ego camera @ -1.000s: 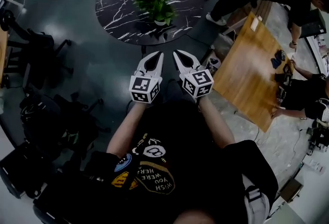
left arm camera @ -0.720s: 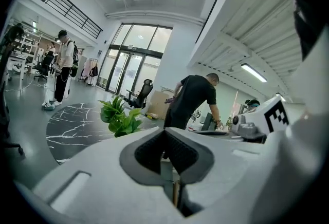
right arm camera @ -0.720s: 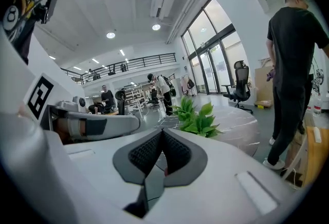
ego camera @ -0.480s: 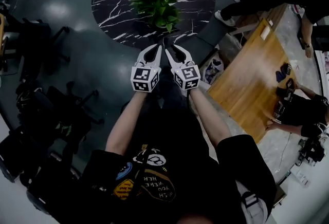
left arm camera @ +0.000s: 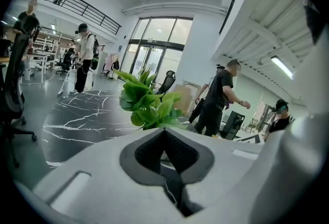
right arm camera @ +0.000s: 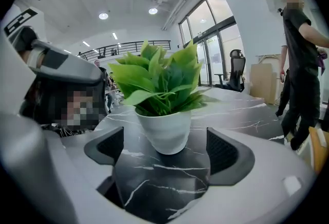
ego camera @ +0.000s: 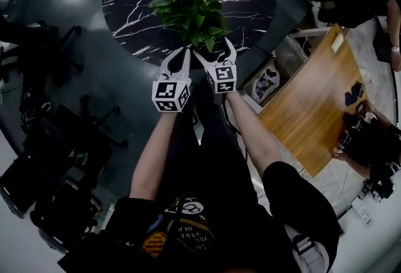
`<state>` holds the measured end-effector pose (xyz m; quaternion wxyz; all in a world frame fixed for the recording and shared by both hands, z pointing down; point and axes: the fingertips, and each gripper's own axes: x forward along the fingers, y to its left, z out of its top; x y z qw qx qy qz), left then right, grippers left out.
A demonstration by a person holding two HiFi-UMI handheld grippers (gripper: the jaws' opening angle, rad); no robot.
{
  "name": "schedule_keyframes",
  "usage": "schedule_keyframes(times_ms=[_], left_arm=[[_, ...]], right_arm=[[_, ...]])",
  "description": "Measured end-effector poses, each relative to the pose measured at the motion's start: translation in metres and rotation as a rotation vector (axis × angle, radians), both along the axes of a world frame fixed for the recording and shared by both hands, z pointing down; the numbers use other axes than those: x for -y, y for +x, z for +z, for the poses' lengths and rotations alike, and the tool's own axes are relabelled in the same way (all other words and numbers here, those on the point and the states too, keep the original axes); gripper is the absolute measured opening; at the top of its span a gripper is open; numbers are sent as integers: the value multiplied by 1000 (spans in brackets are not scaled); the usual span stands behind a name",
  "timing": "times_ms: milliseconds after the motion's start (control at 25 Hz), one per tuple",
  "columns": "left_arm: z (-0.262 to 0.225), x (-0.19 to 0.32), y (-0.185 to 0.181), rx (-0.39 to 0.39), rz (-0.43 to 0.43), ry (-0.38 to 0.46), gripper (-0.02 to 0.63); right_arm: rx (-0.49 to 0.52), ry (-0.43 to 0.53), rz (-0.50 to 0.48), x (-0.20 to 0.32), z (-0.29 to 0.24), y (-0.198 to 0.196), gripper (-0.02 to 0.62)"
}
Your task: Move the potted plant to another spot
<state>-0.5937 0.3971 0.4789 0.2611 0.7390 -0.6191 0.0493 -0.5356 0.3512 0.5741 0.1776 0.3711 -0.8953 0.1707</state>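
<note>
The potted plant [ego camera: 188, 12], green leaves in a white pot [right arm camera: 164, 130], stands on the round black marble table [ego camera: 138, 2] near its front edge. My right gripper [ego camera: 214, 52] is at the table's edge with its jaws opening. In the right gripper view the pot sits just ahead of the gap [right arm camera: 164, 151], and neither pad touches it. My left gripper [ego camera: 177, 57] is beside it on the left, shut on nothing. In the left gripper view the leaves [left arm camera: 146, 105] rise just past its closed tips [left arm camera: 165, 133].
A wooden table [ego camera: 313, 109] stands at the right with people around it. Dark office chairs [ego camera: 56, 134] crowd the floor at the left. A person in black [left arm camera: 218, 97] stands beyond the marble table, and another [right arm camera: 300, 63] at its right side.
Both grippers have moved forward and down to the marble table's edge, close to the plant. The right gripper's jaws have gone from shut to wide apart. The left stays shut.
</note>
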Motion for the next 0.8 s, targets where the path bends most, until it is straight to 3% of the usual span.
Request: schedule_keyframes(times_ms=[280,560,800], left_arm=[[5,13,-16,-67,-22,11,5],[6,8,-31,-76,-32,0,5],[13,18,-35,-71,10,-4,5]], right_arm=[[-5,52,-9,36,11,-30,537],[-34,81,21,48,19,-41,508],[-41,76,53,53,21,-41,505]])
